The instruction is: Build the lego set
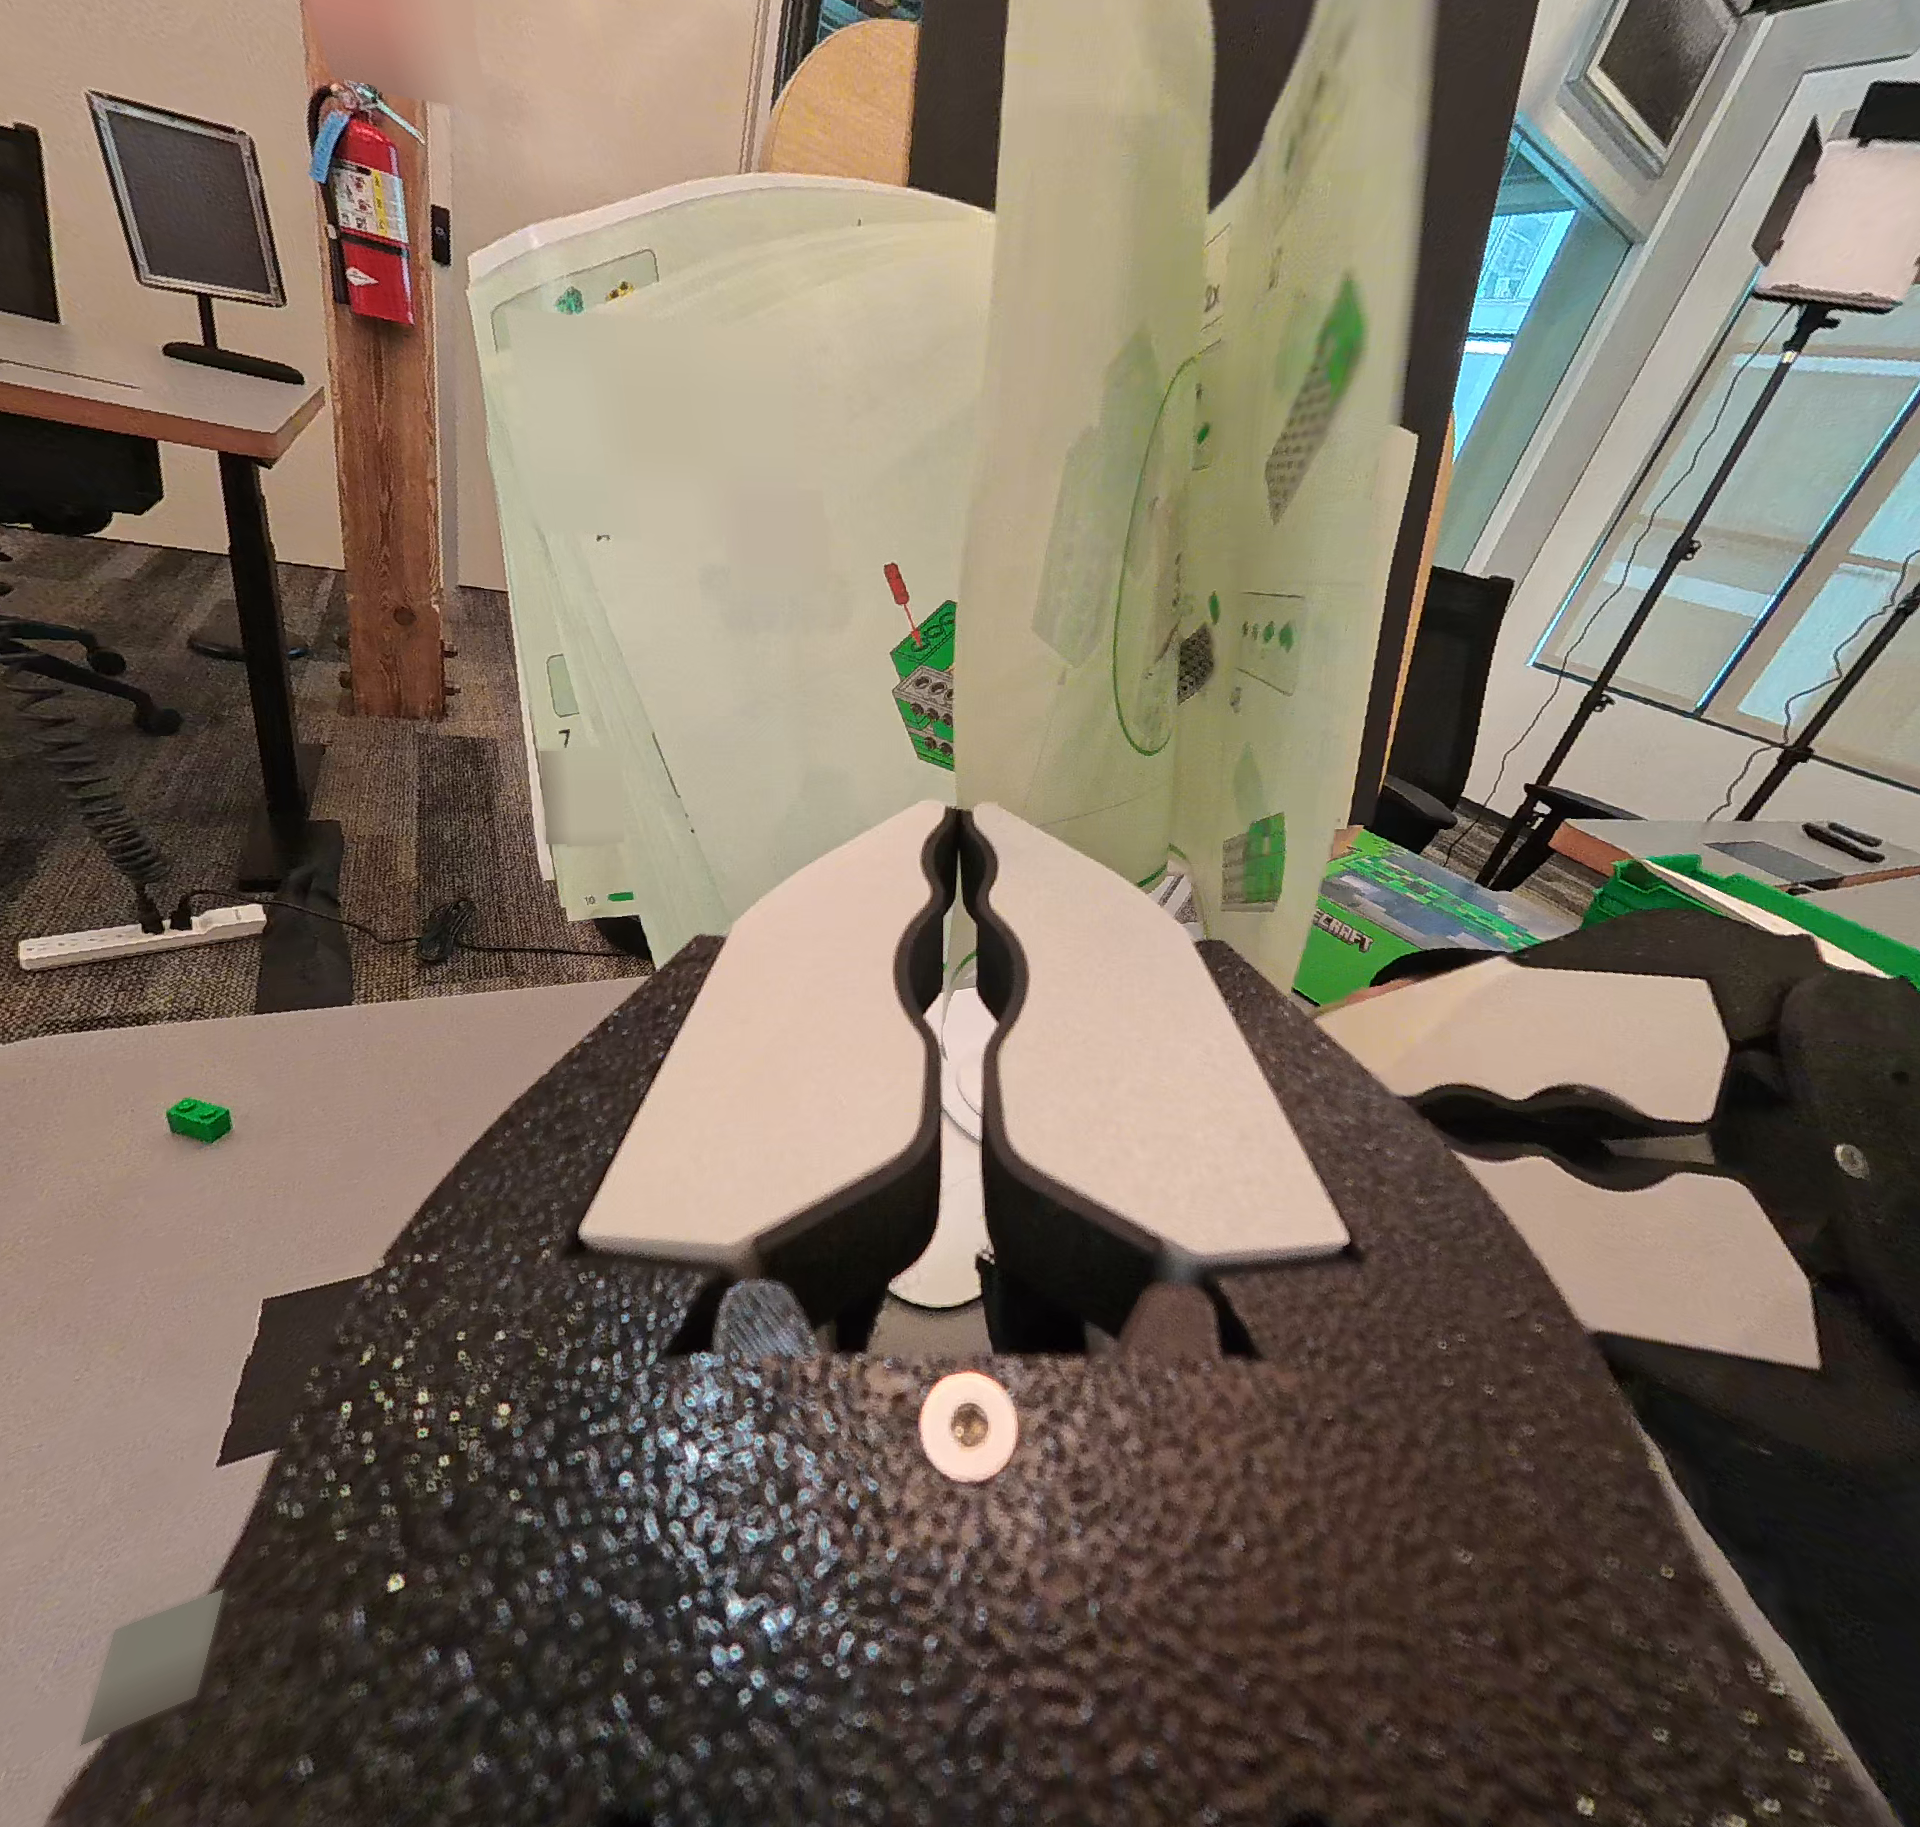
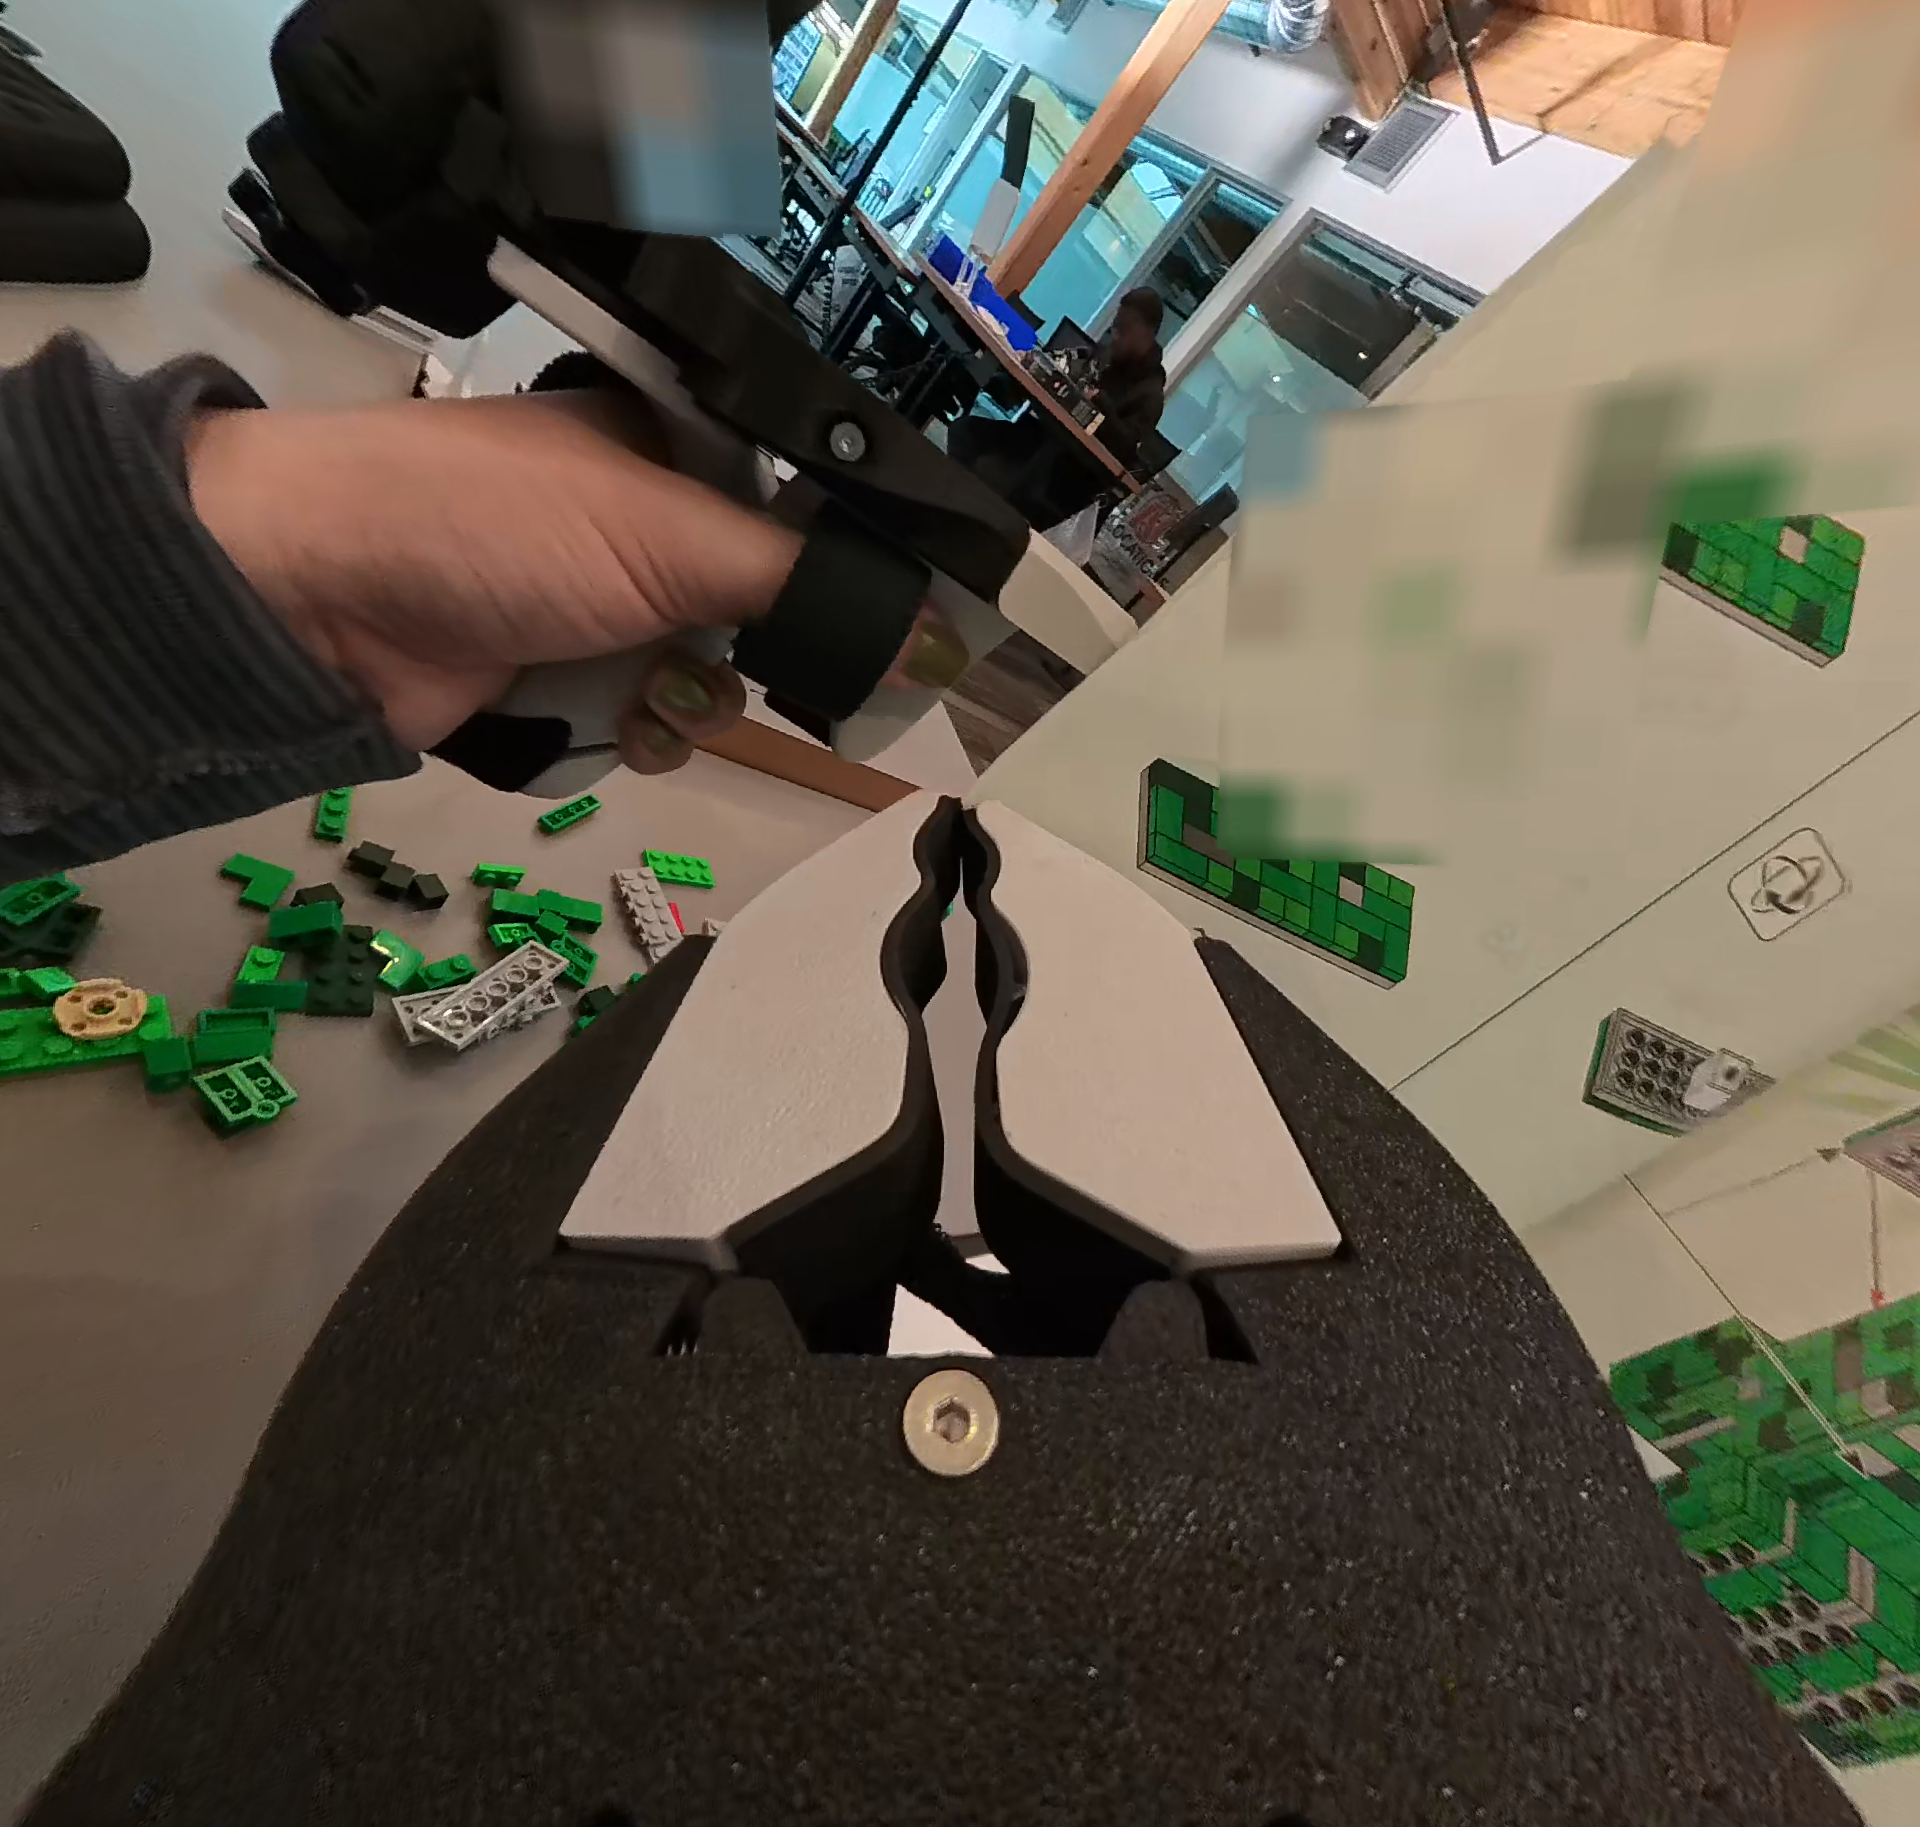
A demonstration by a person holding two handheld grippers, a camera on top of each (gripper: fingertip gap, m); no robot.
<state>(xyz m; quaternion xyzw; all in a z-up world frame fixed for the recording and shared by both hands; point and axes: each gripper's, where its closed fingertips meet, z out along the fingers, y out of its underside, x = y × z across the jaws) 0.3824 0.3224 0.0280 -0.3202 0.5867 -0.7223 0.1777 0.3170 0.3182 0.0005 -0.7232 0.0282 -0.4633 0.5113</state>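
The instruction booklet [image 1: 748,489] stands upright on the grey table [image 1: 125,1310] with its pale green pages fanned out. My left gripper [image 1: 956,821] is shut on the lower edge of one raised page [image 1: 1091,323]. My right gripper [image 2: 961,813] is shut on the corner of a booklet page [image 2: 1558,842] that fills the right of its view. It also shows in the left wrist view [image 1: 1413,1097], low at the right and close beside the left gripper. A pile of loose green and grey lego pieces [image 2: 343,956] lies on the table [image 2: 156,1310] to the left.
A single green brick [image 1: 197,1119] lies on the table at the left. The green set box [image 1: 1392,910] and a green bin [image 1: 1683,894] are behind the booklet at the right. A hand [image 2: 468,551] holds the left gripper above the pile. The tips of one gripper are about 7 cm away from the tips of the other.
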